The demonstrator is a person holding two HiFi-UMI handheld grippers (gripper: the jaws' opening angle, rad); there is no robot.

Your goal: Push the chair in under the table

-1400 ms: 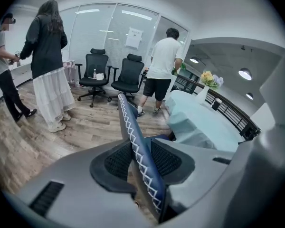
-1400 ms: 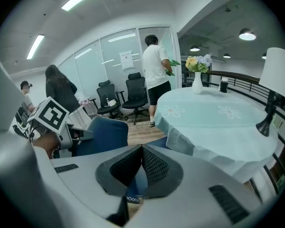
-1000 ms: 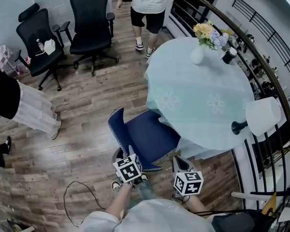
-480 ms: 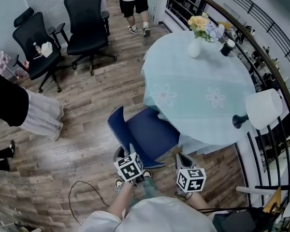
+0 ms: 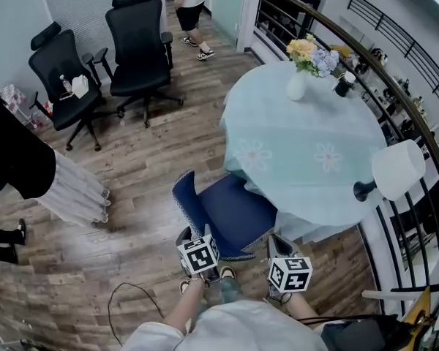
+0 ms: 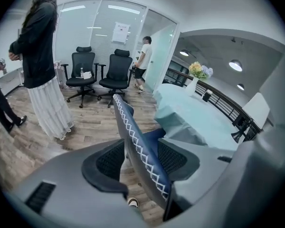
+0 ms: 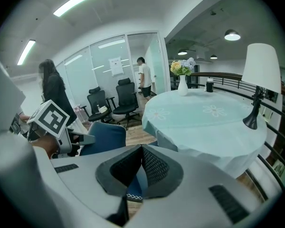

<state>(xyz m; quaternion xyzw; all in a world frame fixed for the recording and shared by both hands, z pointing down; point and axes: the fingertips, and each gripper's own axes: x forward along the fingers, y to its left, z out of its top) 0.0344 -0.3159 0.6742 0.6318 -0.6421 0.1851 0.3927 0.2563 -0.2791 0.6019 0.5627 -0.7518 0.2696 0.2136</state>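
**Left gripper let go around the chair back, chair only partly under the counter**

Your left gripper (image 6: 143, 156) has just been opening and now stands released: the back edge of the blue chair (image 5: 230, 210) runs between its jaws, but the pads are not pressing it. Your right gripper (image 7: 142, 148) is clenched tip to tip on nothing, near the chair's rear corner. The front of the seat sits under the cloth of the round counter (image 5: 300, 148), and the back is outside it. Push from one side only and the chair may swing and drag the cloth, which could rock the flower vase (image 5: 298, 82) or the lamp (image 5: 395, 170) at the rim. Only the head view shows the loose cable (image 5: 124, 298) by your feet, and only the left gripper view shows the gaps beside the chair back
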